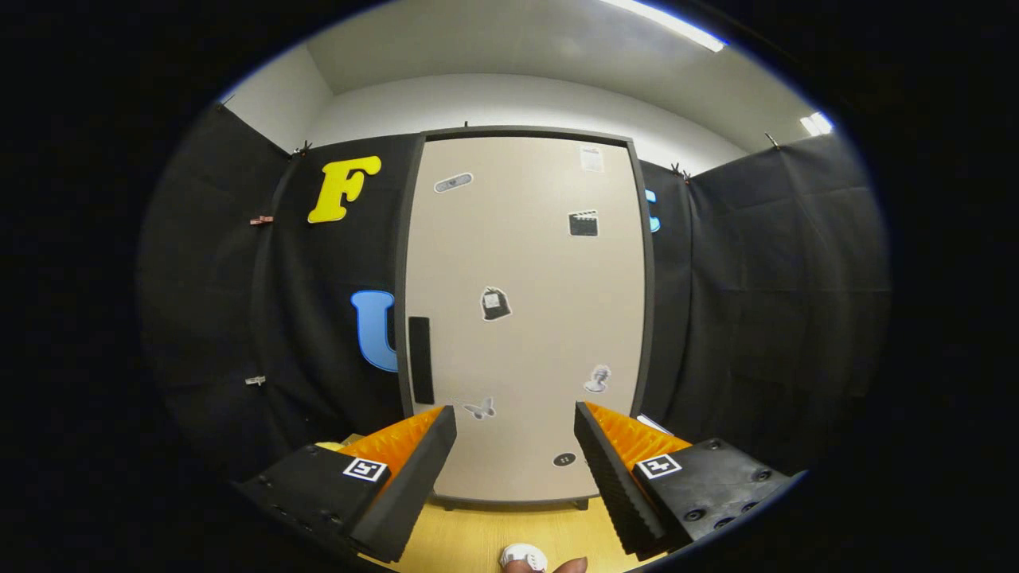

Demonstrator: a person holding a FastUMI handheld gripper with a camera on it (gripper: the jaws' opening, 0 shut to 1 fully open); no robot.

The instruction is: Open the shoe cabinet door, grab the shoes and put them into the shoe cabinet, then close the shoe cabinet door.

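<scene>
A tall beige shoe cabinet door [525, 318] in a dark frame stands straight ahead, beyond the fingers, and it is closed. Its black vertical handle [420, 360] sits on the door's left side, just above my left finger. Several small stickers dot the door. My gripper [516, 422] is open, fingers spread wide with nothing between them, aimed at the lower part of the door. A small bit of something white [523, 556] lies low between the fingers, touched by a fingertip of a hand [571, 566].
The cabinet stands on a light wooden surface [486, 537]. Black cloth walls close in on both sides of the cabinet. A bit of yellow [328, 446] peeks out behind the left finger.
</scene>
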